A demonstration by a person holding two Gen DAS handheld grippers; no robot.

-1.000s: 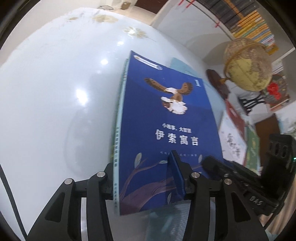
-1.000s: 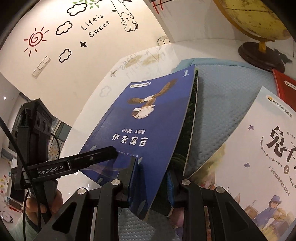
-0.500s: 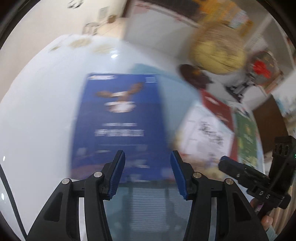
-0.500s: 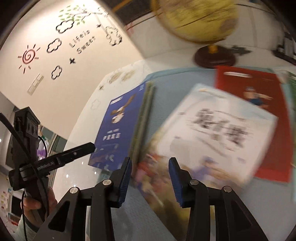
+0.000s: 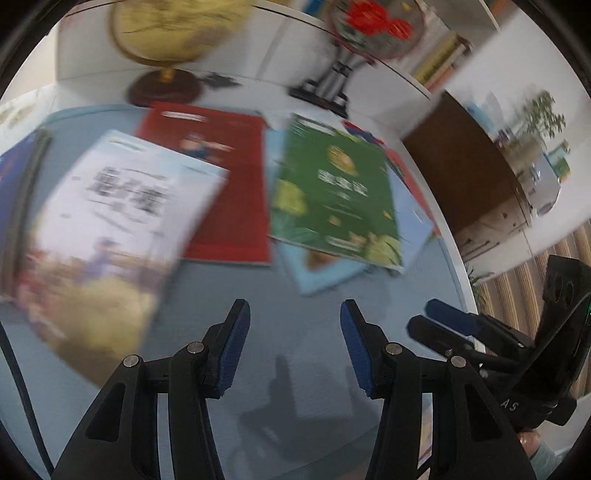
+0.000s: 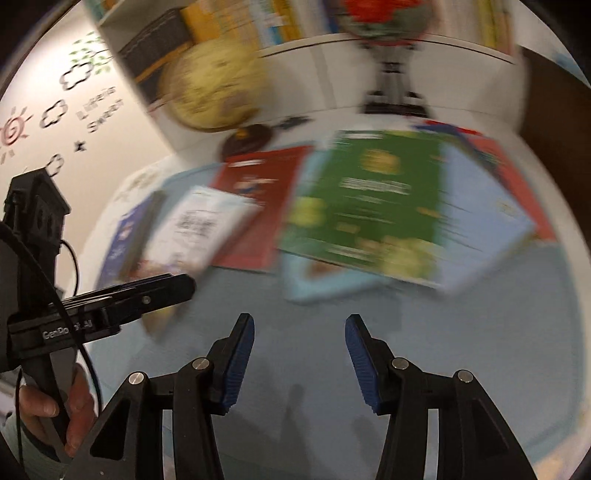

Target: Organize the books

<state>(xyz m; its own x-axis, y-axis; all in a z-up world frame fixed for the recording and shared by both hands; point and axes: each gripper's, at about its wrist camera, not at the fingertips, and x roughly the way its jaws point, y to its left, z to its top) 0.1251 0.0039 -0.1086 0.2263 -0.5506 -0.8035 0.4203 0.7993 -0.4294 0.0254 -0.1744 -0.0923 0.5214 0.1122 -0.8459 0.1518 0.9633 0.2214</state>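
Observation:
Several books lie flat on a blue-grey mat (image 5: 295, 369), blurred by motion. A white book (image 5: 118, 206) overlaps a red book (image 5: 229, 177); a green book (image 5: 332, 192) rests on a light blue one (image 5: 321, 269). The dark blue book (image 5: 11, 173) is at the far left edge. My left gripper (image 5: 293, 310) hangs open over bare mat, short of the green book. My right gripper (image 6: 299, 321) is opening, nothing between its pads, with the green book (image 6: 376, 199) ahead of it. The dark blue book (image 6: 122, 240) lies far left there.
A yellow globe (image 5: 173, 29) on a dark base and a red ornament on a stand (image 5: 373, 26) stand behind the books. A brown cabinet (image 5: 461, 173) is beyond the table's right edge. A hand (image 6: 48, 417) holds the left gripper's handle.
Both grippers let go of the dark blue book and swung right across the mat. The right jaws have widened. The dark blue book now lies at the far left.

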